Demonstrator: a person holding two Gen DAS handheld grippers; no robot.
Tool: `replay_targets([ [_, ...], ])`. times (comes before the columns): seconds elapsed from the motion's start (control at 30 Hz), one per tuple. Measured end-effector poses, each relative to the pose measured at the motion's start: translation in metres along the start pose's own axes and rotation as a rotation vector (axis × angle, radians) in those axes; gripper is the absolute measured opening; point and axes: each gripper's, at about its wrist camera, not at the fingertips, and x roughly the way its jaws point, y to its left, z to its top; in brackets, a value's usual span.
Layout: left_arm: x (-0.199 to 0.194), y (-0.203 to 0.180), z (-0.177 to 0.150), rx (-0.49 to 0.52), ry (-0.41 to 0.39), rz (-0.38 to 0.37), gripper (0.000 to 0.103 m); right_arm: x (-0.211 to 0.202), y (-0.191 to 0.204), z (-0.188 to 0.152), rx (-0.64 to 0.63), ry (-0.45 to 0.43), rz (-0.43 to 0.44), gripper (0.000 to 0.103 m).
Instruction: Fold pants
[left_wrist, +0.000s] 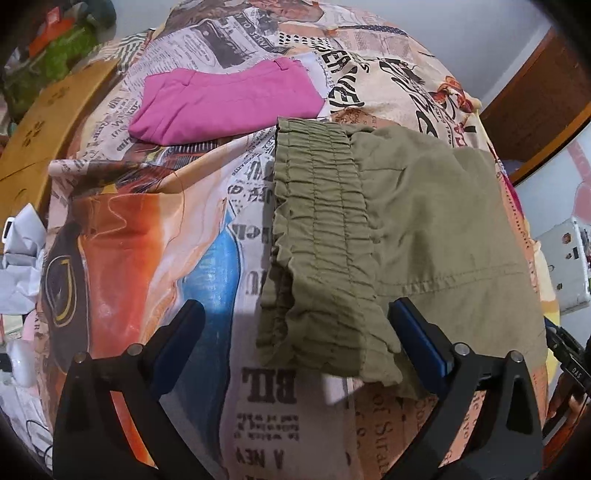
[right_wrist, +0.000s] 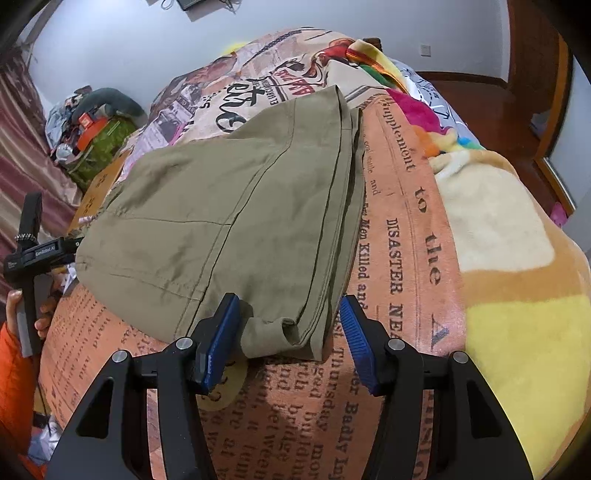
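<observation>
Both grippers, left gripper (left_wrist: 295, 325) and right gripper (right_wrist: 290, 325), hover spread-jawed over opposite ends of the folded olive pants (right_wrist: 236, 221), gripping nothing.

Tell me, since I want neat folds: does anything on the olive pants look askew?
Yes. The olive pants have a bottom corner curled over near the right gripper, and the layered edges don't line up.

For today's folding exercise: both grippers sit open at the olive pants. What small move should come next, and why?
Probably close both: the left gripper straddles the waistband corner of the olive pants, the right gripper straddles the hem corner, jaws apart, nothing gripped yet.
</observation>
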Motion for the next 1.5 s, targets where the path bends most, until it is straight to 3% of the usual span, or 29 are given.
replay_targets([
  [0.3,0.0,0.002,-0.018,-0.026,0.021,-0.042,0.103,0.007,0.0,0.005,-0.056,0.021,-0.045,0.052],
  [0.5,-0.015,-0.002,-0.014,-0.025,-0.02,0.005,0.103,0.004,0.002,0.011,-0.067,0.03,-0.07,0.052],
  [0.8,-0.06,-0.005,0.034,-0.008,-0.174,0.092,0.102,-0.027,0.005,0.048,-0.076,-0.093,-0.08,0.052],
  [0.93,-0.064,-0.006,0.06,0.005,-0.203,0.118,0.102,-0.031,0.005,0.071,-0.091,-0.146,-0.09,0.052],
  [1.2,-0.048,-0.016,0.108,0.05,-0.21,0.146,0.102,0.0,-0.005,0.104,-0.037,-0.167,-0.054,0.052],
  [1.5,-0.002,-0.027,0.13,0.125,-0.154,0.186,0.102,0.035,-0.016,0.141,-0.057,-0.142,-0.05,0.052],
])
